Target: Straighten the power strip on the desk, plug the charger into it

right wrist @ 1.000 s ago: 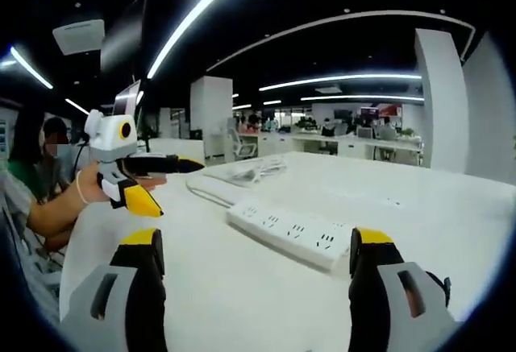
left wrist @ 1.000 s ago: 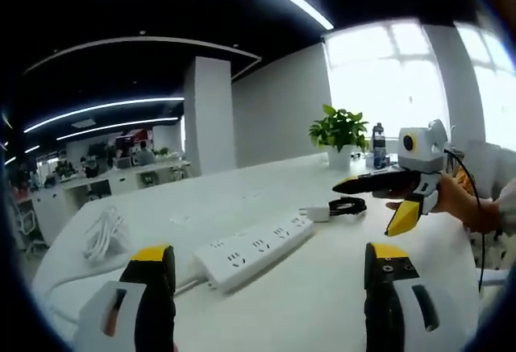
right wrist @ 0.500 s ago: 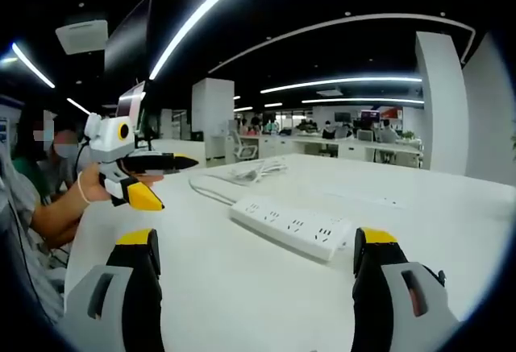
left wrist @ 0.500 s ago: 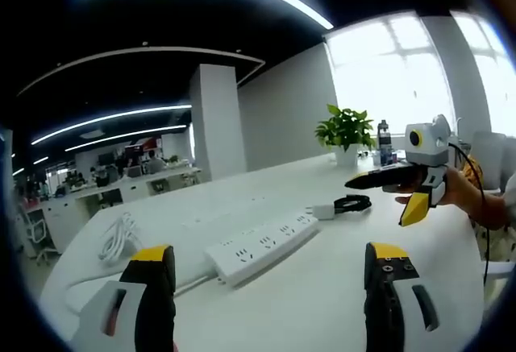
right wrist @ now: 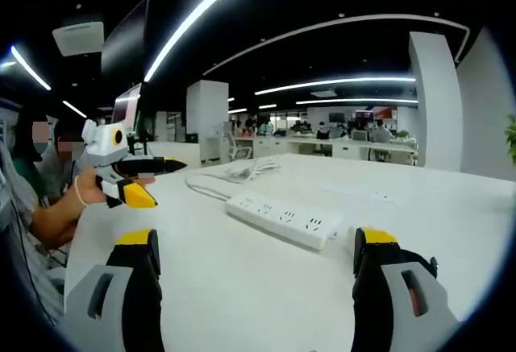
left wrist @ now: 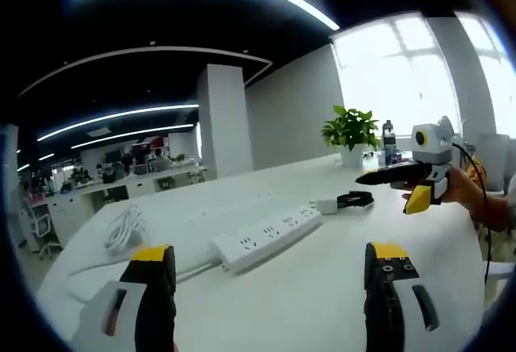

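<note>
both tongs — left tongs point(left wrist: 270, 287) and right tongs point(right wrist: 255, 283) — gape wide; power strip point(left wrist: 270, 234) lies diagonally toward charger point(left wrist: 326, 205).

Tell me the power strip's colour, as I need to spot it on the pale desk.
White; the long white plastic power strip shows best in the right gripper view.

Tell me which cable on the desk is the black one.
The black cable is the small coil beside the white charger, past the power strip's far end. The other, the strip's own cord, is white and bundled at its near end.
</note>
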Tool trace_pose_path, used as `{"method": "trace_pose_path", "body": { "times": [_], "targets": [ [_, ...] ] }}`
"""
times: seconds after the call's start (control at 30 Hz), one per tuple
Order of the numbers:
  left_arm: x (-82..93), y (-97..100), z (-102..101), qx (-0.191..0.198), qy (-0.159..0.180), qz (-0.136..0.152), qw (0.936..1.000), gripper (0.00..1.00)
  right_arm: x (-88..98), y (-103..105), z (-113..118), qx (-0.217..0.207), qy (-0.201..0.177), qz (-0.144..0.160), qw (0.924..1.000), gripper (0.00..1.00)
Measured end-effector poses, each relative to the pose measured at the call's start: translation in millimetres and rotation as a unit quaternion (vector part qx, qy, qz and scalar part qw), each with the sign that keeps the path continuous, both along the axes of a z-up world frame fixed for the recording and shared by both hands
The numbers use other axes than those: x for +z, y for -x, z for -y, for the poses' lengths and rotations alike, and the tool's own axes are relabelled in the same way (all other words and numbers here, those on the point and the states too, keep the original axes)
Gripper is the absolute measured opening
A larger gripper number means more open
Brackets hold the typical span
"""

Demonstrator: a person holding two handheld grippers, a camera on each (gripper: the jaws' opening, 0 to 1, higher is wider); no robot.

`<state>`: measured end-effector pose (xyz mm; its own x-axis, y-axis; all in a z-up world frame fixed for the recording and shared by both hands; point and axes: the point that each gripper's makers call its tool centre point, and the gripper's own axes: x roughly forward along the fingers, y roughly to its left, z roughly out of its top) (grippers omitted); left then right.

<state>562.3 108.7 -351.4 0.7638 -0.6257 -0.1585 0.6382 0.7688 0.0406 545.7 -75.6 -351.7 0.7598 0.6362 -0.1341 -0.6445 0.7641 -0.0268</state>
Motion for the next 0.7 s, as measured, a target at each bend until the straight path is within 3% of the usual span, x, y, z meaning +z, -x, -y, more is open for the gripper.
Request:
{"method": "trace_pose_path", "body": {
  "times": [0.7],
  "targets": [
    [-8.2,12.5,-6.5,-0.001,0.016,-0.013,0.9998,0.98,-2.9,8.7,3.4,-0.004,-0.008,0.003,1.0000,0.99]
  ]
}}
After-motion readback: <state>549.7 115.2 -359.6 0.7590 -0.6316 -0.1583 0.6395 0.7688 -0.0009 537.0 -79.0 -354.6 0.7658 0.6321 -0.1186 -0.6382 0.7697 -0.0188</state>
